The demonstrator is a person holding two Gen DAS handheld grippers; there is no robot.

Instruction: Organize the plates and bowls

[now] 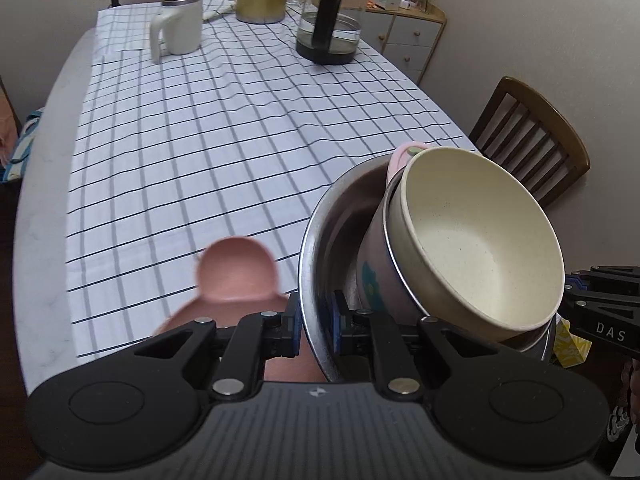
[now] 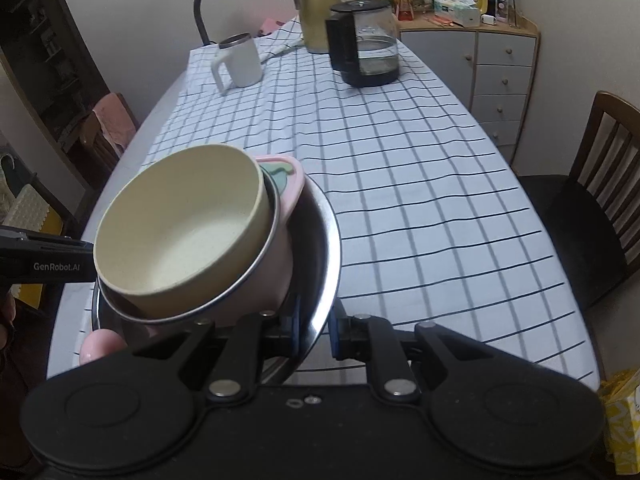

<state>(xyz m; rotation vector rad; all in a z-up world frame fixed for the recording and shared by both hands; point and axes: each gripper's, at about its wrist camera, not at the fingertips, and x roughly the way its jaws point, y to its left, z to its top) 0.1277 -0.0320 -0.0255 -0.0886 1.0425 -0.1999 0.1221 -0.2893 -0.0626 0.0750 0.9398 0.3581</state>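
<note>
Both the left hand-held gripper point(image 1: 316, 320) and right hand-held gripper point(image 2: 314, 330) are clamped on the steel bowl's point(image 1: 320, 216) rim, at about 9 and 3 o'clock, carrying the nested cream bowl point(image 1: 484, 240) above the surface point(image 1: 200, 152). The next move probably calls for a level set-down.

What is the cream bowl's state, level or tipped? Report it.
Tipped. The cream bowl leans inside the pink pot, rim slanted, and shows nothing inside. Both sit in the steel basin, whose rim both grippers clamp.

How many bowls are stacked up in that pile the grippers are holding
3 visible: the steel bowl outermost, gripped at its rim; the pink bowl nested inside it; the cream bowl on top, tilted. Another may be hidden between them.
</note>
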